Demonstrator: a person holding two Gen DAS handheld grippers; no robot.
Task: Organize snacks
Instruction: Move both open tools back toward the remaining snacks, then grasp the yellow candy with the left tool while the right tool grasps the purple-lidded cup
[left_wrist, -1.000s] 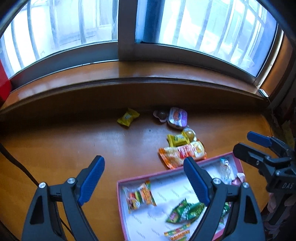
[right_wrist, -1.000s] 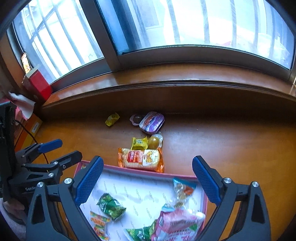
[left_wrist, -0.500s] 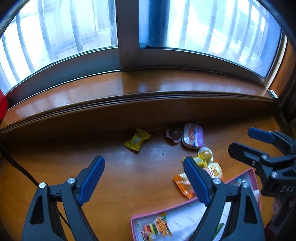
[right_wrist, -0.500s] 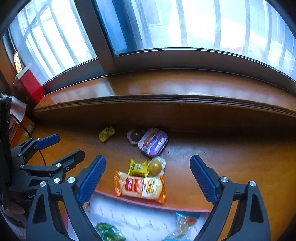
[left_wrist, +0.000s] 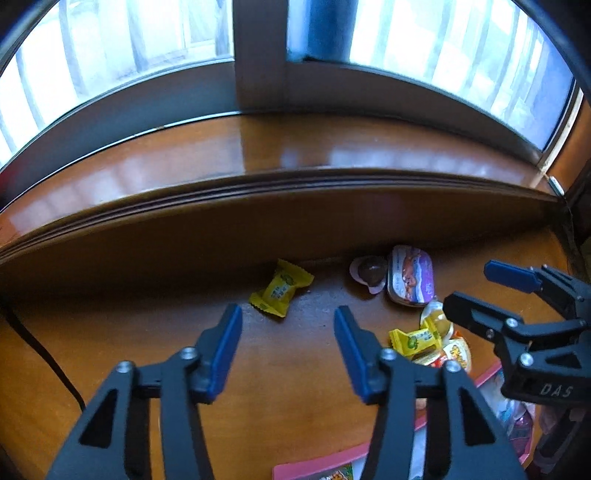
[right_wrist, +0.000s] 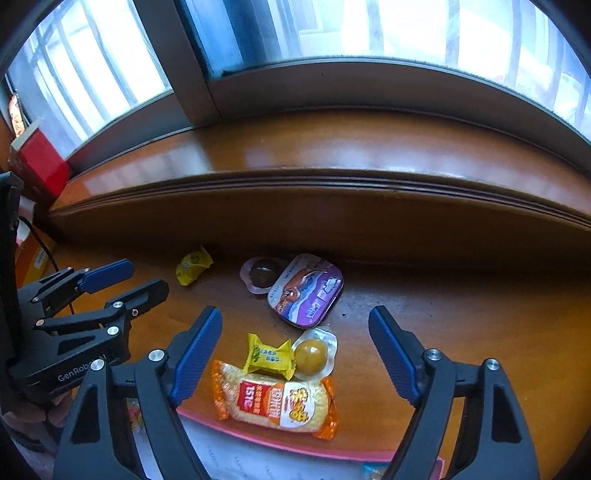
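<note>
1. Both tools are reaching for the loose snacks on the glossy brown wooden surface (left_wrist: 110, 332) under the window; I'd judge this the approach to a pick, nothing lifted yet.
2. The left gripper (left_wrist: 288, 343) has just been narrowing its jaws, which stand partly spread with nothing between them. A small yellow crinkly wrapped candy (left_wrist: 280, 288) lies just beyond the tips, near the frame's centre, untouched.
3. The right gripper (right_wrist: 295, 354) has also just been closing a little, yet stands wide. Between its blue fingers, lower centre of its view, lie a second yellow wrapped candy (right_wrist: 269, 356), a clear-lidded cup of yellow jelly (right_wrist: 314, 356) and an orange-ended packet of noodle snack (right_wrist: 275, 402); none is pinched.
4. A flat purple foil-lidded tub (right_wrist: 306, 291) and a small cup with a dark filling (right_wrist: 262, 275) sit further back.
5. The pink-rimmed tray (right_wrist: 295, 448) runs along the bottom edge.
6. Next, I'd say, each tool must drop over one item, close, then carry it back to the tray.
</note>
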